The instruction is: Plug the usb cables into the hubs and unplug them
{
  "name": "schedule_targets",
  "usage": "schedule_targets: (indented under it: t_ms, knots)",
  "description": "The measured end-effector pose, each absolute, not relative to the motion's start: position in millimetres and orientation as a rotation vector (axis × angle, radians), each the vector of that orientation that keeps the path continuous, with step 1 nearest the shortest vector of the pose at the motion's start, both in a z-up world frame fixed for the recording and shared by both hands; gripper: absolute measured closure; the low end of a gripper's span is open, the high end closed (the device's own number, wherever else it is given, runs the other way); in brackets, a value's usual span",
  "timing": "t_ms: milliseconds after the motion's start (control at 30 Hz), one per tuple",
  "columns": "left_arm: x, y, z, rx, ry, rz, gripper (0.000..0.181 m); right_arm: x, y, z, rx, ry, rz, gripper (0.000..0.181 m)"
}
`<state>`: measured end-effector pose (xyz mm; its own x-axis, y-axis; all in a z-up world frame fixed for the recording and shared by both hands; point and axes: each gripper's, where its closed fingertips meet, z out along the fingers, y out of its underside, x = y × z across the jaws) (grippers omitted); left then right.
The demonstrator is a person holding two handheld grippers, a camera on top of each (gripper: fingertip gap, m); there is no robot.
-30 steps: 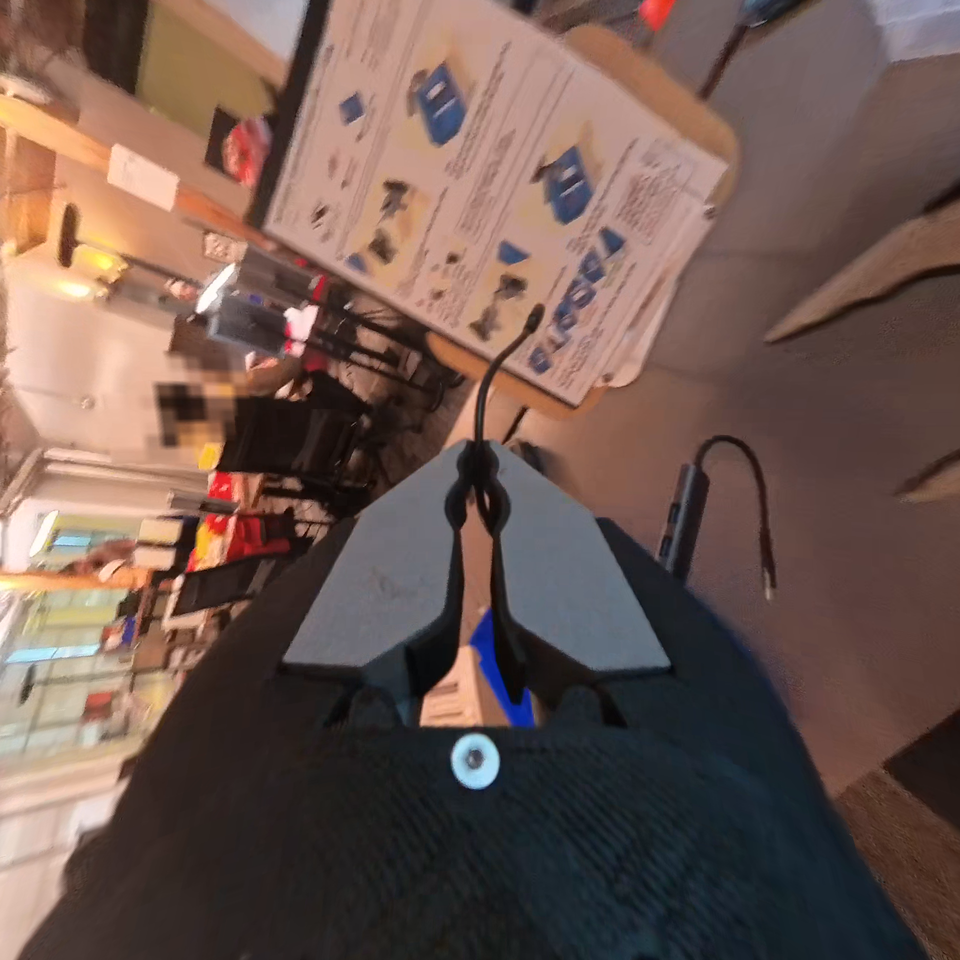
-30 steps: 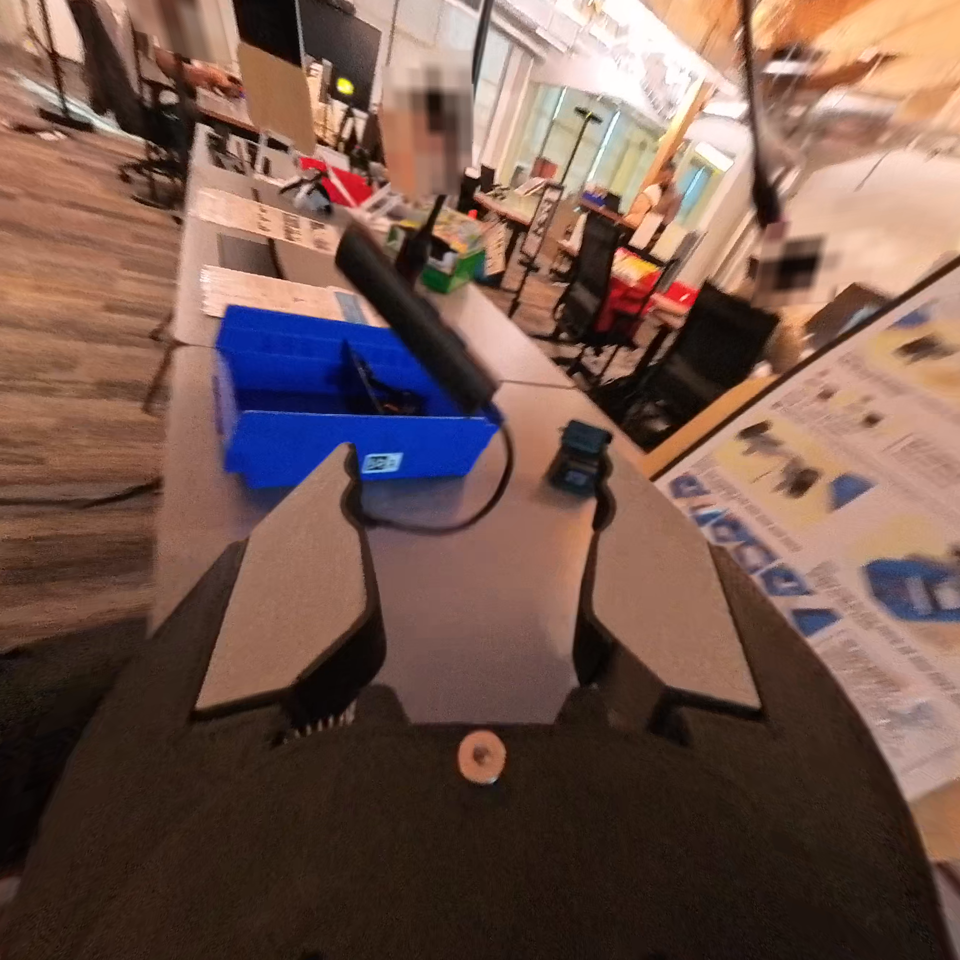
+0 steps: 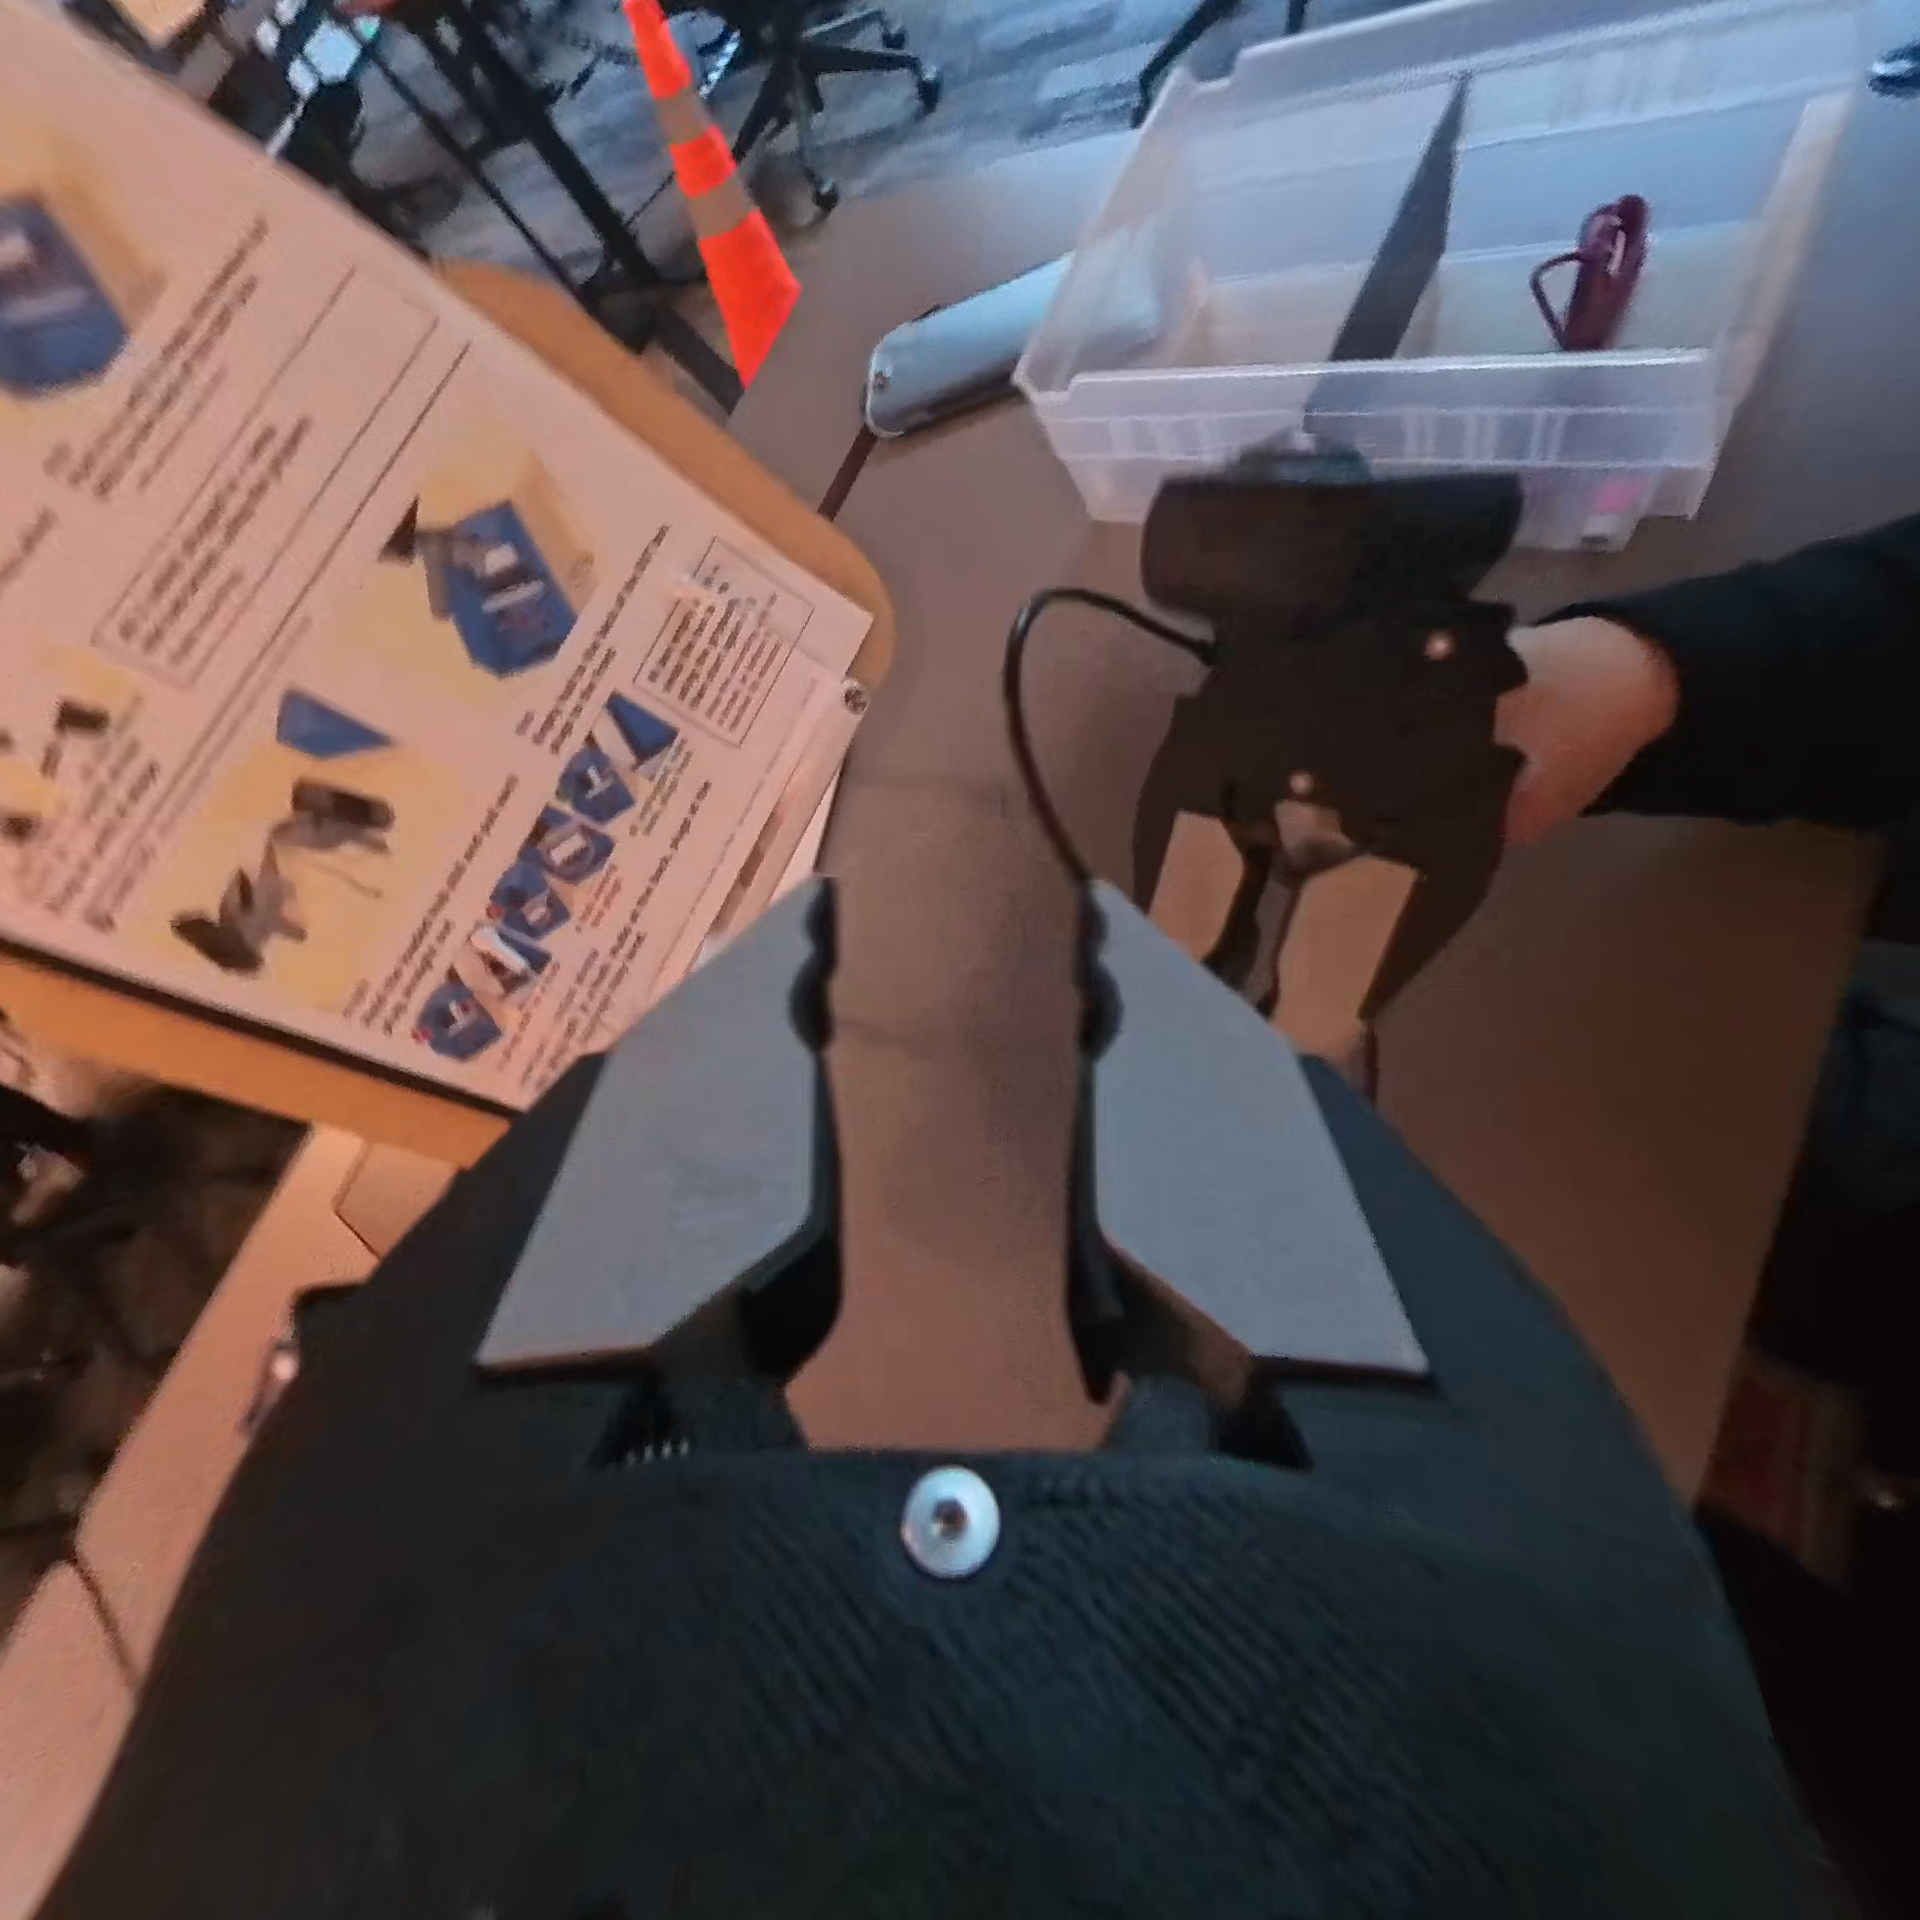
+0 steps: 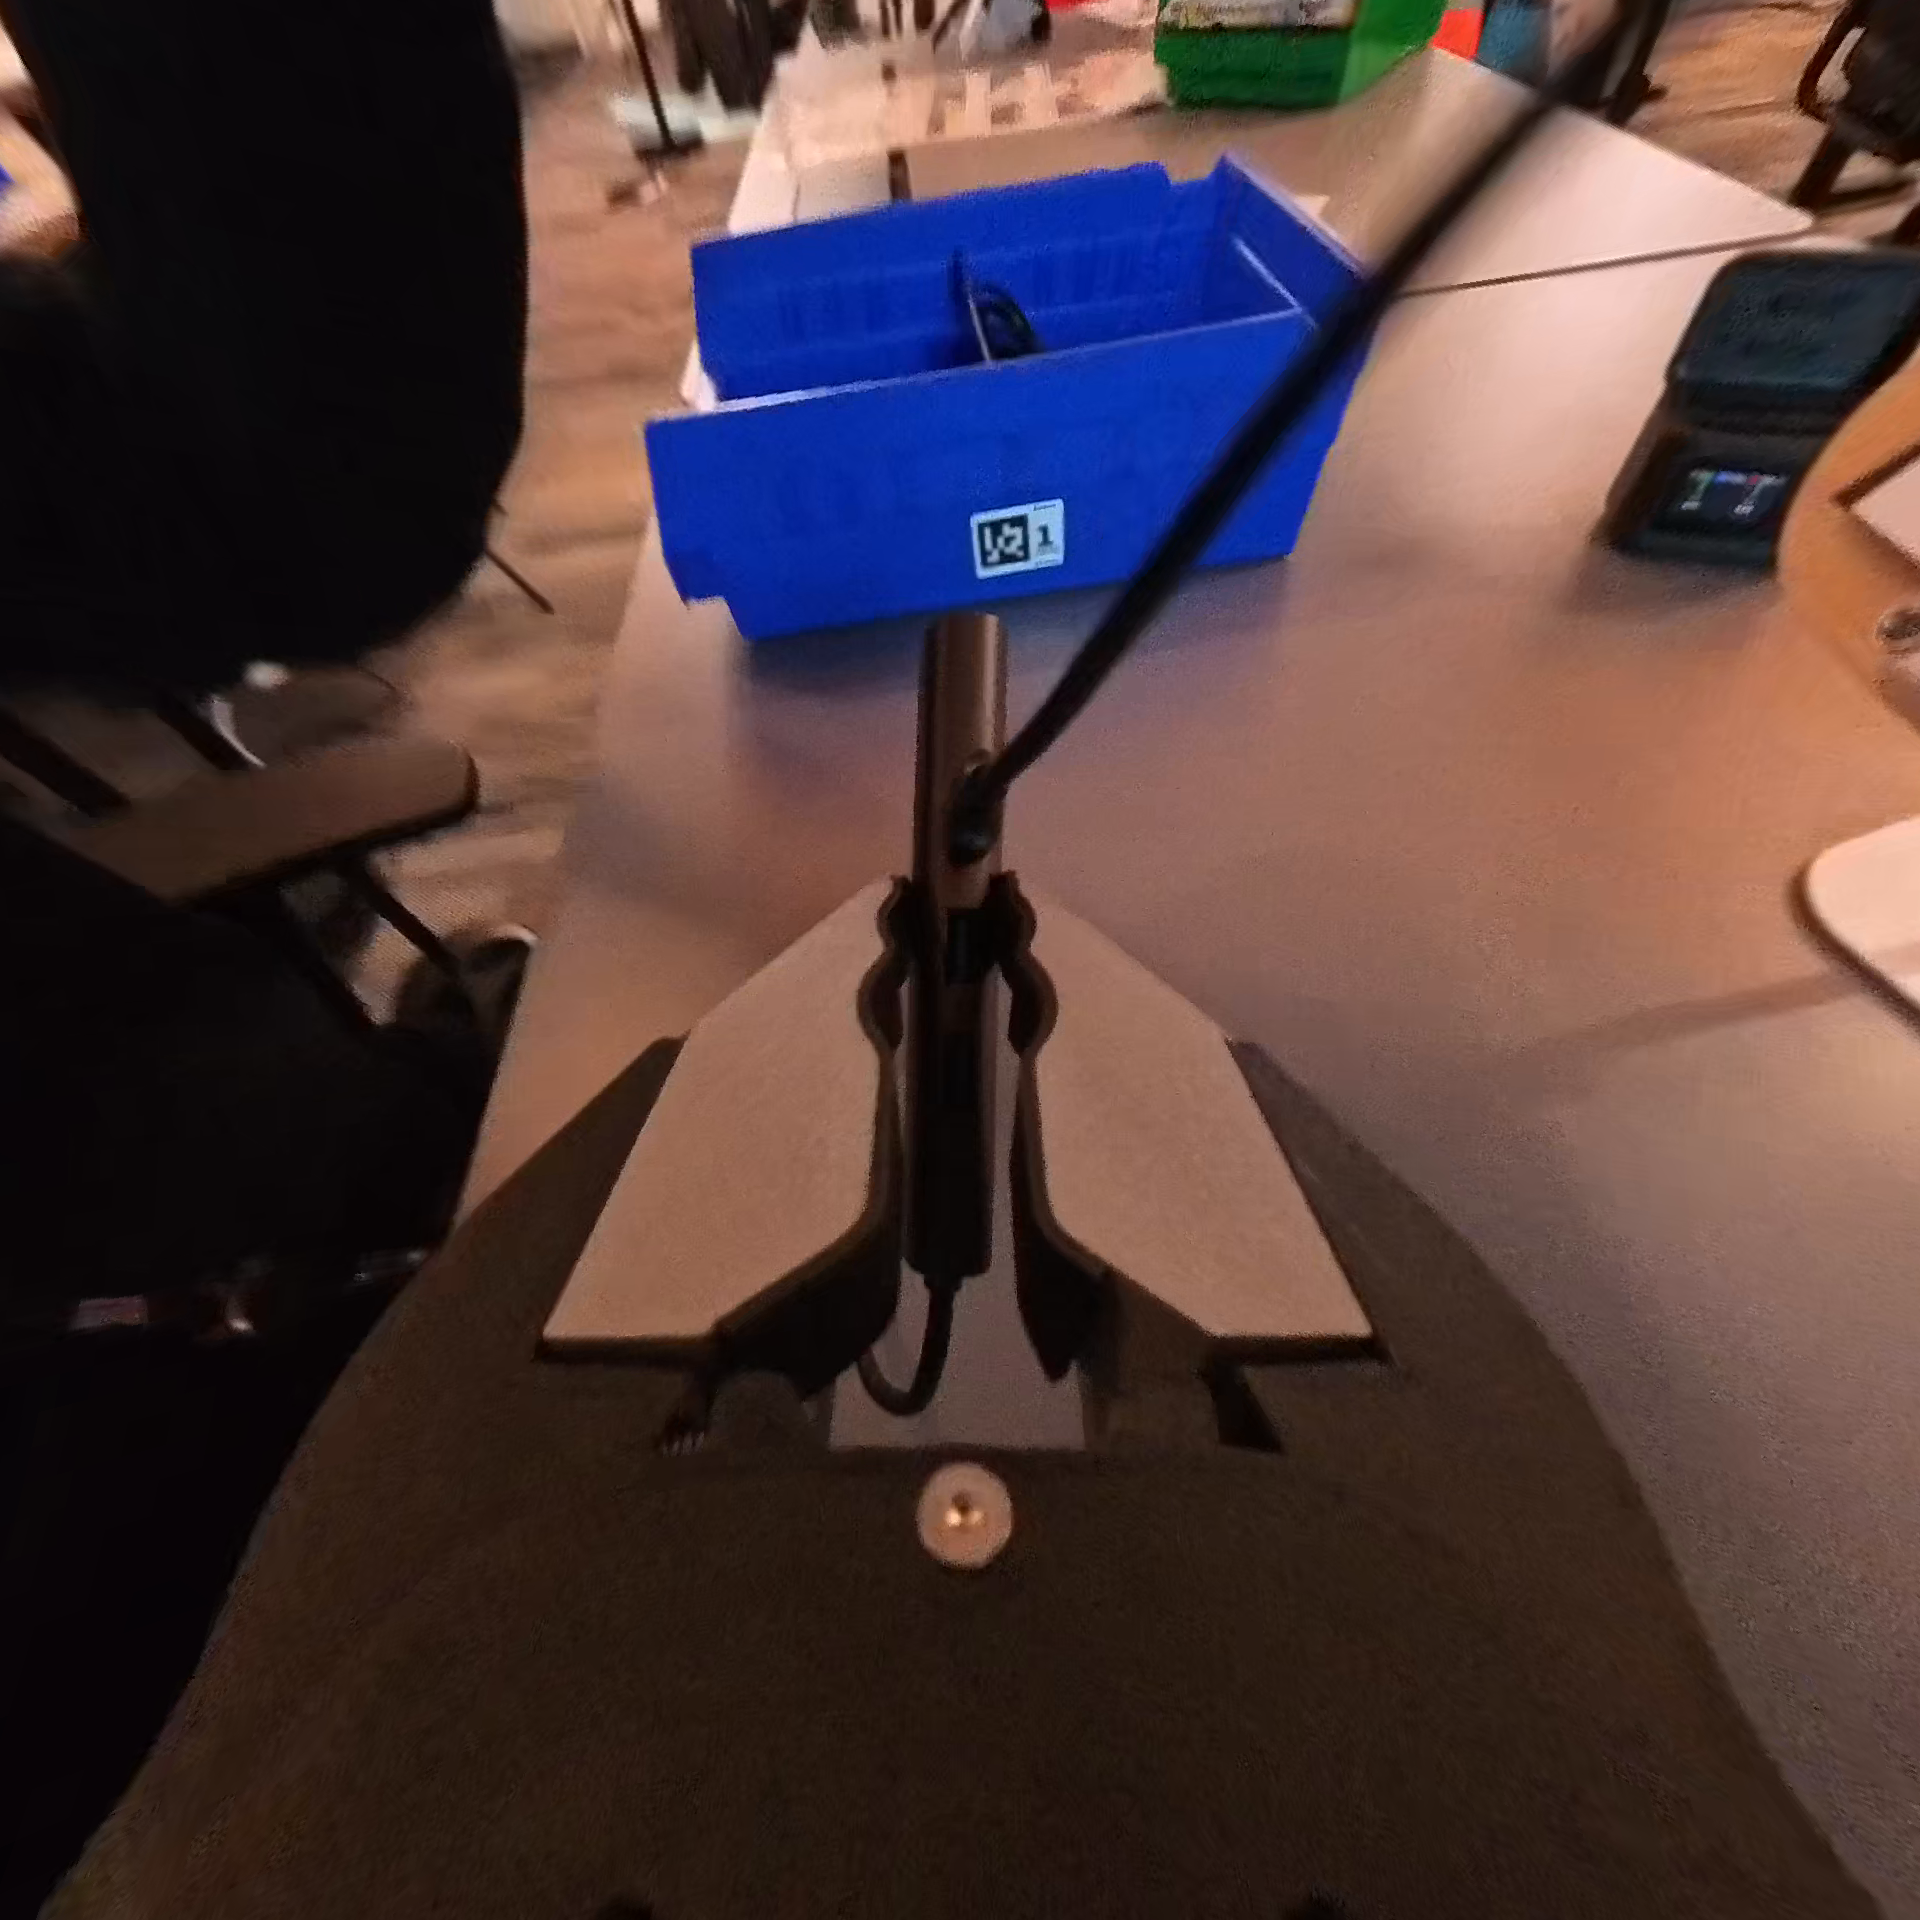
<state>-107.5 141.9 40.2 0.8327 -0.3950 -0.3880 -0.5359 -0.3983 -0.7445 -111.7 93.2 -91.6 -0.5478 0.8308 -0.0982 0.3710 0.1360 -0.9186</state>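
Observation:
My right gripper [image 4: 956,904] is shut on a slim dark hub [image 4: 958,717] that sticks out forward over the grey table [image 4: 1403,935]. A black USB cable [image 4: 1174,561] sits in the hub's side and runs up to the right. The hub's own short lead [image 4: 904,1387] loops between the fingers. My left gripper [image 3: 956,935] is open and empty above the table. In the left wrist view the black cable [image 3: 1023,727] curves from beside its right fingertip to the other gripper, which a hand [image 3: 1579,727] holds.
A blue bin [image 4: 935,488] stands just beyond the hub, with a black device [image 4: 1766,416] to its right. A clear plastic bin [image 3: 1403,416] sits behind the right gripper. An instruction sheet on a wooden board [image 3: 416,675] lies at the left, with an orange cone [image 3: 727,229] beyond. Some 15 cm of space lies between my two pairs of fingers.
My left gripper was shut on the cable and is now open. My right gripper was open and is now shut on the hub. Both views have swung round.

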Motion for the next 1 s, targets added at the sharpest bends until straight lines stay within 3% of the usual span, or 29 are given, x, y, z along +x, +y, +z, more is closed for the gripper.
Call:
schedule_targets:
  t_ms: [100, 200, 367, 400, 467, 500, 633, 733, 1000]
  knots:
    - [-122.6, 123.2, 25.1, -2.044, 0.506, 0.054, 0.102, -108.3, 101.5, -87.5, -1.198, -1.942, 1.543, 0.168]
    - [-125.1, 103.4, -11.3, -2.013, 0.383, -0.152, 0.111, -99.5, 92.9, -88.9, -1.120, -2.019, 1.571, 0.168]
    - [-102.3, 93.5, -91.7, -2.144, 0.437, -0.401, 0.104, -92.8, 85.0, -94.4, -1.085, -2.095, 1.568, 0.168]
    - [-99.3, 93.5, -100.9, -2.157, 0.472, -0.395, 0.109, -89.8, 83.1, -94.8, -1.077, -2.120, 1.588, 0.168]
    - [-86.2, 91.3, -109.3, -2.134, 0.597, -0.403, 0.149, -84.1, 80.7, -98.7, -1.091, -2.174, 1.609, 0.168]
    - [-80.1, 91.0, -111.0, -2.117, 0.639, -0.404, 0.160, -83.2, 81.9, -101.4, -1.110, -2.190, 1.604, 0.168]
    - [-70.1, 92.7, -117.5, -2.080, 0.698, -0.462, 0.161, -74.3, 83.3, -109.4, -1.129, -2.267, 1.587, 0.169]
    - [-64.7, 94.2, -126.0, -2.084, 0.659, -0.630, 0.142, -73.6, 82.2, -120.6, -1.177, -2.321, 1.519, 0.168]
    - [-66.8, 96.5, -150.4, -2.089, 0.639, -0.677, 0.150, -77.9, 85.9, -156.3, -1.285, -2.420, 1.353, 0.168]
